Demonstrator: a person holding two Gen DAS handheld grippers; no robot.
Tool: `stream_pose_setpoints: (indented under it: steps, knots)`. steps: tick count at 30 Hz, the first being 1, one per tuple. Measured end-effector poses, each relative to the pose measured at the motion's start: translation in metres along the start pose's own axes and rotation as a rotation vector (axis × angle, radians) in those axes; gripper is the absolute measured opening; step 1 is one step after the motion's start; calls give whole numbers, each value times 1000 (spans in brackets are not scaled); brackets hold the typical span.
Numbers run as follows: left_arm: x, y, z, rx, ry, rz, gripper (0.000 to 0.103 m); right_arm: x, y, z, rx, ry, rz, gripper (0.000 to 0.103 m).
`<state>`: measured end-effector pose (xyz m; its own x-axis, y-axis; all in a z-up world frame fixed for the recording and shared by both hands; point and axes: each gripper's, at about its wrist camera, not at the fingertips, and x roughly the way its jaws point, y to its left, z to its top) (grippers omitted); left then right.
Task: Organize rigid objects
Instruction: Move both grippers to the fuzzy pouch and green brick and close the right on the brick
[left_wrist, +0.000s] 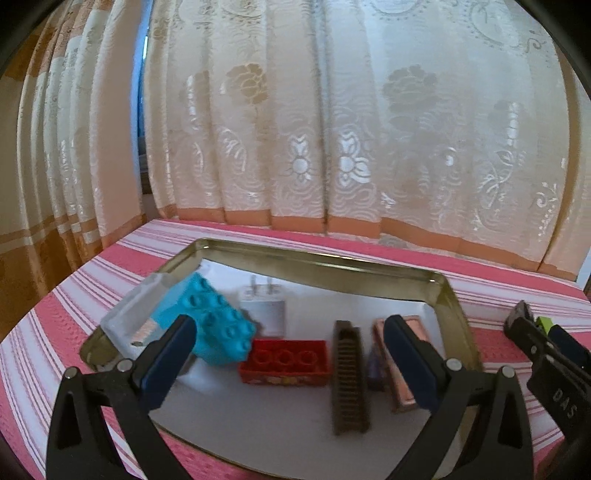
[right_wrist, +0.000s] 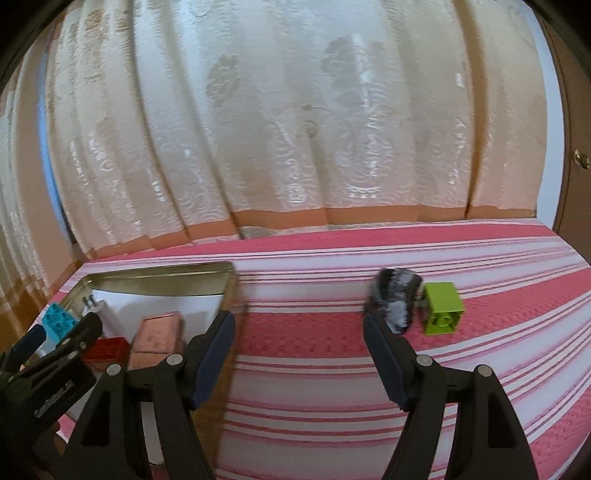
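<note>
Backlit floral lace curtain (left_wrist: 332, 129); pink striped cloth (right_wrist: 406, 369) below

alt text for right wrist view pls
Open right gripper hovers empty over a pink striped cloth, facing a green block beside a dark grey object. At left, a metal tray holds blocks.

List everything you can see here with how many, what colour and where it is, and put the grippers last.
Tray: one, gold-rimmed metal, on the bed's left part.
Toy brick: one, turquoise, tilted at the tray's left.
Toy brick: one, red, tray middle.
Charger plug: one, white, behind the red brick.
Comb-like piece: one, dark brown, right of the red brick.
Box: one, pink-copper, tray right.
Toy brick: one, lime green, on the bedspread.
Stone-like lump: one, black-grey, blurred, beside the green brick.
Bedspread: one, pink-white striped.
Curtain: cream lace, behind.
Left gripper: jaws open, empty.
Right gripper: jaws open, empty.
</note>
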<state>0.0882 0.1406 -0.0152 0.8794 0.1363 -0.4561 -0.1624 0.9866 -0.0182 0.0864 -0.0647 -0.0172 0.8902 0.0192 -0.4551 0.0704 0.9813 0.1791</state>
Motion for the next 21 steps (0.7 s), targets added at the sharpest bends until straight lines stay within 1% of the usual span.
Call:
stream_pose_setpoints:
  steps: [8,11,16,21]
  knots:
    - [-6,-36,-3,24,2,-50,103,1,-33,4,5,7,-57,74]
    - [-11,-54,-5,52,-2,-71,103,2,-50,6,25,17,-82,74]
    - [-20,-80,-7,95,-13,-103,103,5,-84,8,69,43,-121,74]
    - [-25,-113,-10,138,-14,-157,103,12,-114,10,118,85,-140,74]
